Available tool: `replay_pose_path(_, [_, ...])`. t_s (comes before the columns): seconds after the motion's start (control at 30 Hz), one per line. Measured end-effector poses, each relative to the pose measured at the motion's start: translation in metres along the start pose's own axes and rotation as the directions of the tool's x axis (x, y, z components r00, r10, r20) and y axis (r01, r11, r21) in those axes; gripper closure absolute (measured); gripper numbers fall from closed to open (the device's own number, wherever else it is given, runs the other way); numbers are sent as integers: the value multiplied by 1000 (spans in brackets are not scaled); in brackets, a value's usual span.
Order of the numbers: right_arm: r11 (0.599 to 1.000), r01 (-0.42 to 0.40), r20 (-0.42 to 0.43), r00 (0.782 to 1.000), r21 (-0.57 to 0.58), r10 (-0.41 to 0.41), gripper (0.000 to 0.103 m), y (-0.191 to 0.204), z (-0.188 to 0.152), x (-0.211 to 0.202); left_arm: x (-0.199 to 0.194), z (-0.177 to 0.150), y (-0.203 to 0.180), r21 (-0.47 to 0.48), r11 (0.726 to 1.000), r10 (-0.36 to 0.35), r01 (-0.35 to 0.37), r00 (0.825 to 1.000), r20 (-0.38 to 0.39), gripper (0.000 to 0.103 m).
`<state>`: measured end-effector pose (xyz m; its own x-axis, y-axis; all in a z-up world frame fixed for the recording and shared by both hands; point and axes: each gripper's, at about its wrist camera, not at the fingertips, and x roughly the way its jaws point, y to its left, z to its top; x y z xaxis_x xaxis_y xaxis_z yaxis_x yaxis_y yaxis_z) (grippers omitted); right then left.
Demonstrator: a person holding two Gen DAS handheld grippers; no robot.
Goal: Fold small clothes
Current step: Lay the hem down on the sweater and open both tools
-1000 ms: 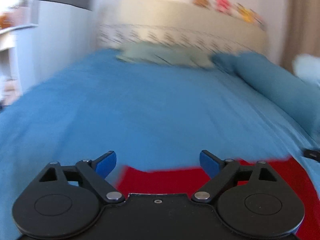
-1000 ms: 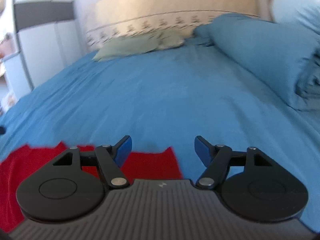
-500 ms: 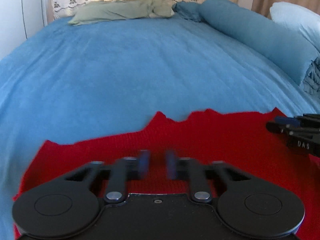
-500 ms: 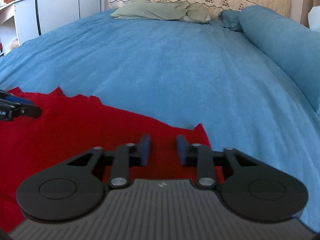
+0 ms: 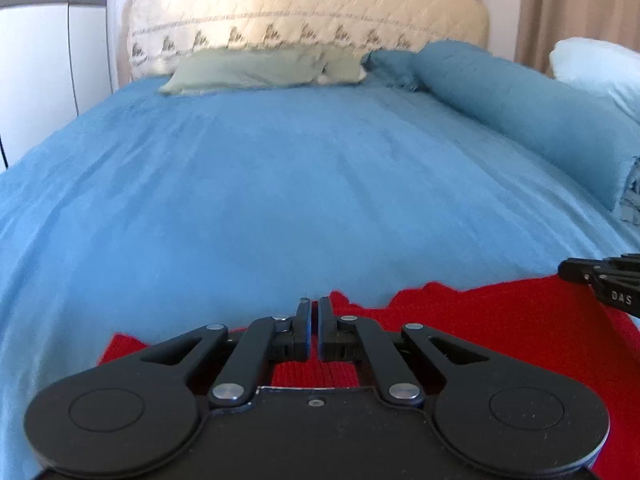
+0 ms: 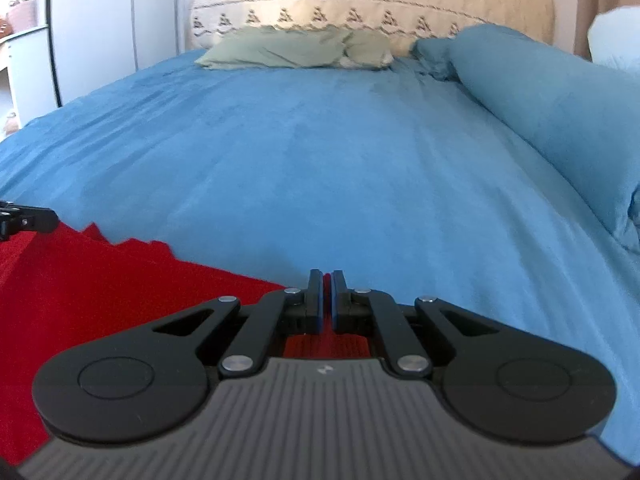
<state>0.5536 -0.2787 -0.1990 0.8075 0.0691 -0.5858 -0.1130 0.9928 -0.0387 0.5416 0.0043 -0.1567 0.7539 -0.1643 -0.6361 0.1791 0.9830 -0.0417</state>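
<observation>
We hold both tongs low over the near end of the bed, and each is pinched onto the far edge of the red garment (image 5: 500, 320). Our left gripper (image 5: 314, 312) has its blue pads drawn almost together, with red cloth showing beneath and between them; we take it as gripping the garment's edge. Our right gripper (image 6: 326, 286) is closed the same way, a sliver of red visible in the narrow slot between its fingers.

The red garment (image 6: 100, 292) lies on the near part of the blue bedspread (image 5: 280, 184). Its far edge is jagged, rising in small peaks between the two tongs. In the left wrist view the right gripper's black tips enter from the right edge, over the garment's right corner. In the right wrist view the left gripper's tips enter at the far left, at the garment's other corner.

Beyond the red edge the blue bedspread (image 6: 340, 152) runs smooth and bare up to a pale green pillow (image 5: 260, 70) against the cream headboard (image 5: 304, 12). A rolled blue duvet (image 6: 560, 112) bounds the right side. White cabinet doors (image 6: 100, 36) stand off the bed's left.
</observation>
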Motion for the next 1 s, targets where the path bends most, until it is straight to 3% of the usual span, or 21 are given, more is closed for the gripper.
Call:
replay_pose_path(0.1, [1000, 18, -3, 1000, -9, -18, 77, 2, -7, 0, 0, -3, 2, -42, 999, 15, -16, 1000, -22, 82])
replay_pose_path(0.17, [1000, 15, 22, 1000, -3, -15, 51, 2, -9, -11, -23, -7, 10, -80, 997, 15, -14, 1000, 17, 28])
replay_pose_path(0.2, [1000, -2, 56, 998, -12, 3, 33, 4, -12, -23, -39, -12, 15, -89, 996, 17, -12, 998, 59, 21])
replay_pose_path(0.23, [1000, -12, 98, 995, -25, 15, 24, 7, -16, -37, -54, -18, 18, -88, 996, 19, -10, 995, 98, 13])
replay_pose_path(0.3, [997, -58, 147, 987, -44, 64, 20, 14, -28, -62, -83, -33, 26, -77, 997, 25, -15, 992, 121, 11])
replay_pose_path(0.43, [984, -169, 78, 982, -49, 173, 13, 27, -64, -84, -101, -76, 40, -71, 997, 20, -19, 999, 26, 12])
replay_pose_path(0.53, [992, -116, 48, 992, -58, 119, 3, 29, -88, -82, -102, -103, 51, -106, 993, 48, -51, 998, -30, 16])
replay_pose_path(0.67, [992, -118, 41, 992, 31, 117, 0, 13, -91, -81, -110, -110, 43, -27, 997, 71, -71, 997, -22, 15])
replay_pose_path(0.83, [999, -46, -4, 999, 23, 47, 0, 4, -92, -91, -120, -106, 42, -57, 995, 79, -83, 994, -73, 11])
replay_pose_path(0.9, [999, -19, -18, 1000, 38, 20, 0, -3, -86, -106, -125, -102, 40, -63, 992, 104, -110, 990, -90, 11])
replay_pose_path(1.0, [999, -31, 56, 998, 28, 29, 0, -6, -70, -157, -153, -93, 43, -100, 989, 101, -106, 993, -54, 11])
